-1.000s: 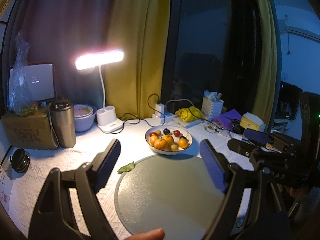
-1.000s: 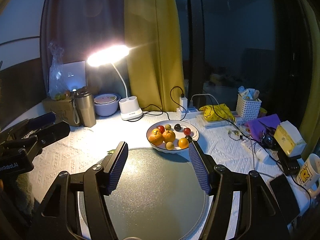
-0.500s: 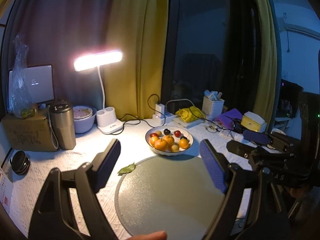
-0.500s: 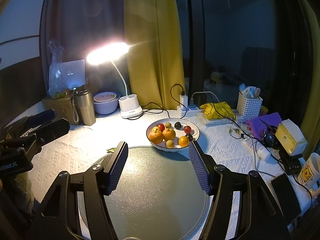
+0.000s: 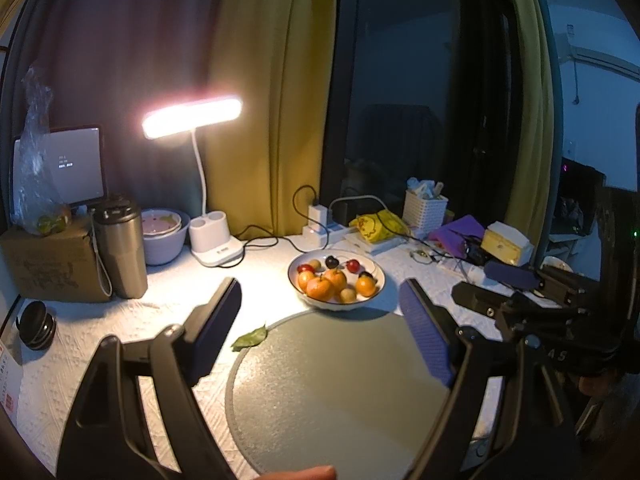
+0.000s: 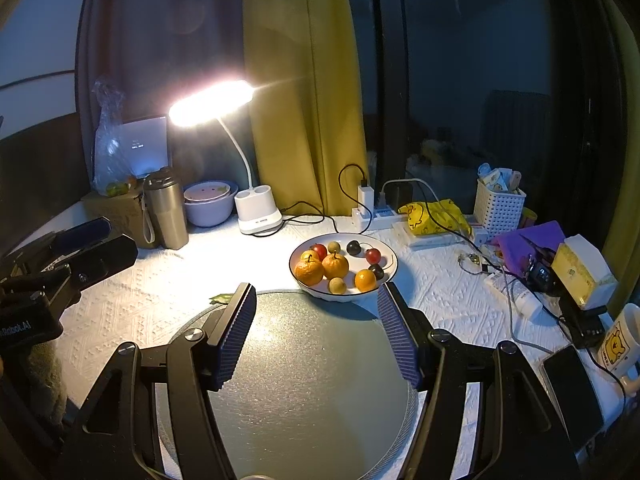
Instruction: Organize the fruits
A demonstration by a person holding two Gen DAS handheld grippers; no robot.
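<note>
A white bowl (image 5: 370,264) (image 6: 384,250) holds several small fruits: oranges (image 6: 335,266), red (image 6: 373,255) and dark plums, yellow-green ones. It stands on the white cloth beyond a round frosted glass mat (image 5: 340,392) (image 6: 312,380). My left gripper (image 5: 320,320) is open and empty above the mat's near side. My right gripper (image 6: 316,320) is open and empty over the mat, short of the bowl. Each gripper shows at the edge of the other's view (image 5: 520,296) (image 6: 76,252).
A lit desk lamp (image 6: 256,208), a steel tumbler (image 6: 166,210), a lilac bowl (image 6: 208,204) and a cardboard box (image 5: 44,260) stand at the back left. A green leaf (image 5: 250,338) lies by the mat. Cables, a power strip, a white basket (image 6: 498,208), a phone and a mug (image 6: 618,344) crowd the right.
Both grippers have stayed open and have shifted only slightly; the bowl and fruits have not moved.
</note>
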